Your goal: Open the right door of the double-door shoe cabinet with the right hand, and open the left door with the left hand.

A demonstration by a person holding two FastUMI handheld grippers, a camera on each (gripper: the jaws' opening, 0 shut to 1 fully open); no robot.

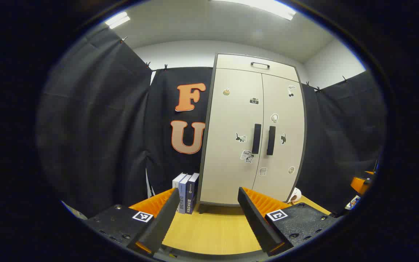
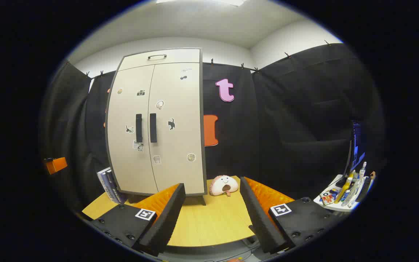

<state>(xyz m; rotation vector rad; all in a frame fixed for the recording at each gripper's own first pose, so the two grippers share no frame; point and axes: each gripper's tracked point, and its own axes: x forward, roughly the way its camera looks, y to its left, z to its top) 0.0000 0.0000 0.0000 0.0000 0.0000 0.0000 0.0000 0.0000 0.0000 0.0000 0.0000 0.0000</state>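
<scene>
We cannot read the door stickers. Both the left gripper (image 1: pixel 207 214) and right gripper (image 2: pixel 213 214) have jaws spread wide, holding nothing; the shut shoe cabinet (image 1: pixel 253 109) stands well beyond them on the tabletop (image 1: pixel 213 229).

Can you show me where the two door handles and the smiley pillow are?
Left door handle (image 1: pixel 256 138), left gripper view, middle of the bar.
Right door handle (image 2: pixel 153 127), right gripper view, middle of the bar.
Smiley pillow (image 2: pixel 223 184), right gripper view, its face.

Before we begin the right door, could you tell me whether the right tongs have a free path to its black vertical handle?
Probably yes: the right tongs are open, and bare wooden tabletop lies between them and the cabinet's black vertical right-door handle.
</scene>
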